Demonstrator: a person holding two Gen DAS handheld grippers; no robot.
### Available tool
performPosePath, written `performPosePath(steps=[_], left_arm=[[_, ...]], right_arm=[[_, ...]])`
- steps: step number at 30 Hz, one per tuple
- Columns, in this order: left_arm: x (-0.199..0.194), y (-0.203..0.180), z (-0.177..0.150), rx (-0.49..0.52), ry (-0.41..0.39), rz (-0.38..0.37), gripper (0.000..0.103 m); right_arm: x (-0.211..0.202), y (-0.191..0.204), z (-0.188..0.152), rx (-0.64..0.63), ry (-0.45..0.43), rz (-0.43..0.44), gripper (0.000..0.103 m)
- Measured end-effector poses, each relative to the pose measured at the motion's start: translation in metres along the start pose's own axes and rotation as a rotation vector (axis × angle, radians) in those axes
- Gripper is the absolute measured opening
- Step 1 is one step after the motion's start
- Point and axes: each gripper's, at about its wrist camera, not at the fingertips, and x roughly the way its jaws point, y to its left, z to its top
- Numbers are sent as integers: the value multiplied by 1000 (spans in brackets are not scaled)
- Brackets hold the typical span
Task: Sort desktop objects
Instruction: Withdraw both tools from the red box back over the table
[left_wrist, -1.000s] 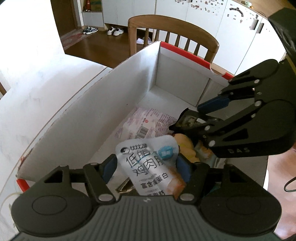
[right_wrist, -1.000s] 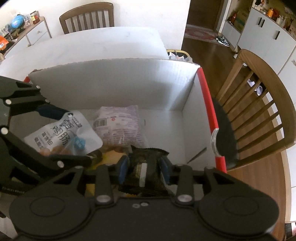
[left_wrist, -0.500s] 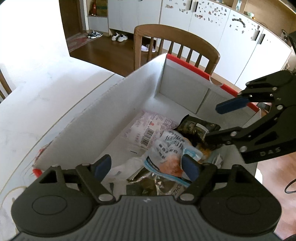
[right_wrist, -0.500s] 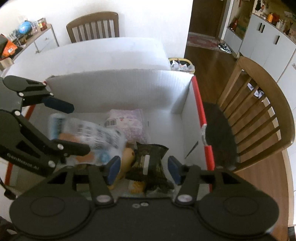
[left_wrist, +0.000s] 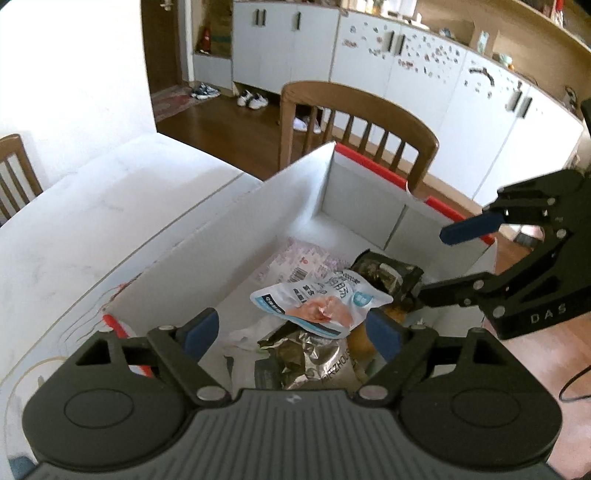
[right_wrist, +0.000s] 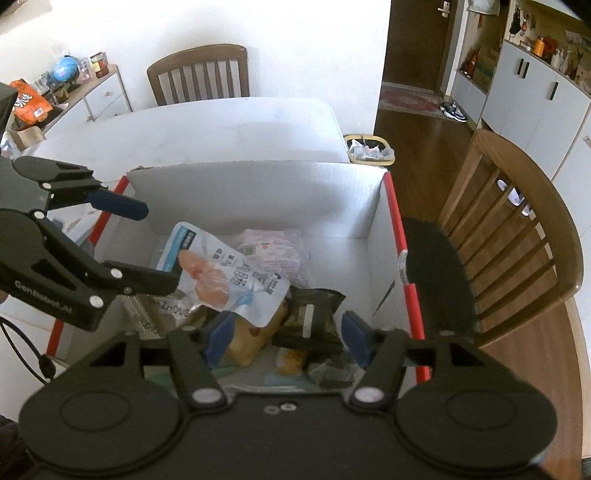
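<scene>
Both your grippers hang above the cardboard box (left_wrist: 229, 236), angled down into it. Your L gripper (left_wrist: 295, 328): jaws wide, just been opening, nothing pinched; pads clear of everything. The chicken-breast pouch (left_wrist: 317, 302) lies loose on top of the pile near the middle of the box, label up, tilted, resting on a silver foil pack (left_wrist: 314, 362) and a yellow-orange item (right_wrist: 251, 339).

Your R gripper (right_wrist: 284, 336): jaws abt half apart, also just been opening, empty. The dark snack pack (right_wrist: 310, 317) sits in the box below, between the pads in view but not touched by either.

Far side of the box floor: pink-printed pouch (left_wrist: 299, 262), flat. Box has red edge tape (right_wrist: 402, 258) and stands on the white table (left_wrist: 92, 221). Wooden chair (right_wrist: 517, 229) just right of the box.
</scene>
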Motion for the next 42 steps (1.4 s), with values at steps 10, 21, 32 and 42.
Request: performPosePath(steps=[10, 21, 32, 42], left_arm=[[-31, -2, -14, -48, -75, 16, 100], [-55, 3, -35, -127, -118, 32, 103], [-81, -11, -59, -116, -140, 69, 103], [-96, -10, -82, -119, -171, 103, 103]], right_arm=[[-19, 16, -2, -6, -47, 22, 70], [-34, 30, -12, 10, -105, 26, 94], [-53, 48, -24, 15, -157, 5, 100], [-62, 57, -36, 57, -169, -12, 100]])
